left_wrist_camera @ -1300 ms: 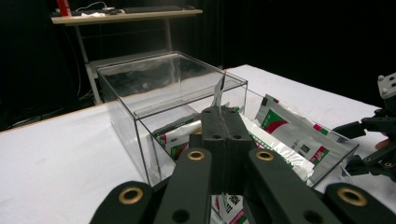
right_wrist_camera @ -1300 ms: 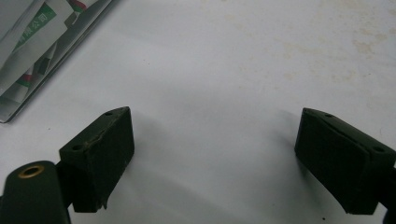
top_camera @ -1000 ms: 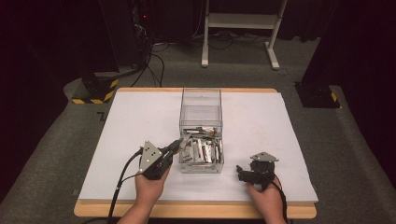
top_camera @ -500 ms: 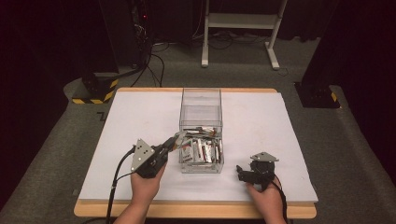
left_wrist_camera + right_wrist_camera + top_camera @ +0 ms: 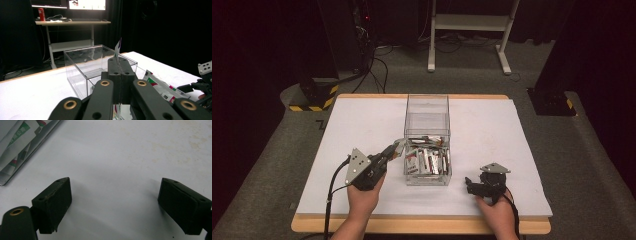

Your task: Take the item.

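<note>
White sachet (image 5: 399, 145) out of clear plastic box (image 5: 427, 107), pinched in left claw (image 5: 396, 148).
Claw pulled back to box's left edge since 1 s ago; extraction likely done. Right claw (image 5: 113, 202) spread, idle right of box.

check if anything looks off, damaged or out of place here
One thing: the inner edge of the right gripper's left-hand pad looks chipped and ragged in the right gripper view. Otherwise, the packets lie jumbled in the clear box, and the left gripper pinches one packet.

White desk frame (image 5: 469, 22) on grey floor, yellow-black striped base (image 5: 314, 95), red can (image 5: 41, 14) on desk
</note>
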### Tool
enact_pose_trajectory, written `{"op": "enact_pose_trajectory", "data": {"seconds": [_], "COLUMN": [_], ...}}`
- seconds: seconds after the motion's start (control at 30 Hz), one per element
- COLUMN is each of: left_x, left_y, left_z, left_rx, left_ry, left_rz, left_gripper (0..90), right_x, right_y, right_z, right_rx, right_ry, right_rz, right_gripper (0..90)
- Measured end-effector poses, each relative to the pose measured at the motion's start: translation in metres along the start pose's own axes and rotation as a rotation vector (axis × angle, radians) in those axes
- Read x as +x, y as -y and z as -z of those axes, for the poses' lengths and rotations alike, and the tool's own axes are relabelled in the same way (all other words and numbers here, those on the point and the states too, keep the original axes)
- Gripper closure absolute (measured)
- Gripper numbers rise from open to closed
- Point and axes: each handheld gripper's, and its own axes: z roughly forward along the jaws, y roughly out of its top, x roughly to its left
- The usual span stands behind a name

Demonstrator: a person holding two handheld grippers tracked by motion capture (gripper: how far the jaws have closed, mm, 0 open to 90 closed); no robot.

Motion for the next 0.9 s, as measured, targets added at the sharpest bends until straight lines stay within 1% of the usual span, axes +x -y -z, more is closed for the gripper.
{"op": "enact_pose_trajectory", "data": {"seconds": [0.07,0.2,0.3,0.37,0.4,0.43,0.47,0.5,0.67,0.9], "left_x": [0.0,0.002,0.004,0.005,0.006,0.006,0.007,0.006,0.011,0.022], "left_y": [-0.001,-0.003,-0.005,-0.006,-0.007,-0.007,-0.008,-0.008,-0.011,-0.014], "left_z": [0.001,0.003,0.005,0.005,0.006,0.006,0.007,0.007,0.011,0.016], "left_rx": [-0.007,-0.01,-0.015,-0.022,-0.019,-0.026,-0.026,-0.046,-0.068,-0.08], "left_ry": [0.002,0.003,0.002,0.002,0.003,0.003,0.002,0.004,0.004,-0.01], "left_rz": [0.003,-0.01,-0.011,-0.005,-0.012,-0.007,-0.014,0.006,0.013,0.021], "left_gripper": [90.0,90.0,90.0,90.0,90.0,90.0,90.0,90.0,90.0,90.0], "right_x": [0.0,0.0,0.0,0.0,0.0,0.0,0.0,0.0,0.0,0.0], "right_y": [0.0,0.0,0.0,0.0,0.0,0.0,0.0,0.0,0.0,0.0], "right_z": [0.0,0.0,0.0,0.0,0.0,0.0,0.0,0.0,0.0,0.0], "right_rx": [0.0,0.0,0.0,0.0,0.0,0.0,0.0,0.0,0.0,-0.001], "right_ry": [0.0,0.0,0.0,0.0,0.0,0.0,0.0,0.0,0.002,0.002], "right_rz": [0.0,0.0,0.0,0.0,0.0,0.0,0.0,0.0,0.0,0.001], "right_gripper": [11.7,11.7,11.7,11.7,11.7,11.7,11.7,11.7,11.8,11.8]}}
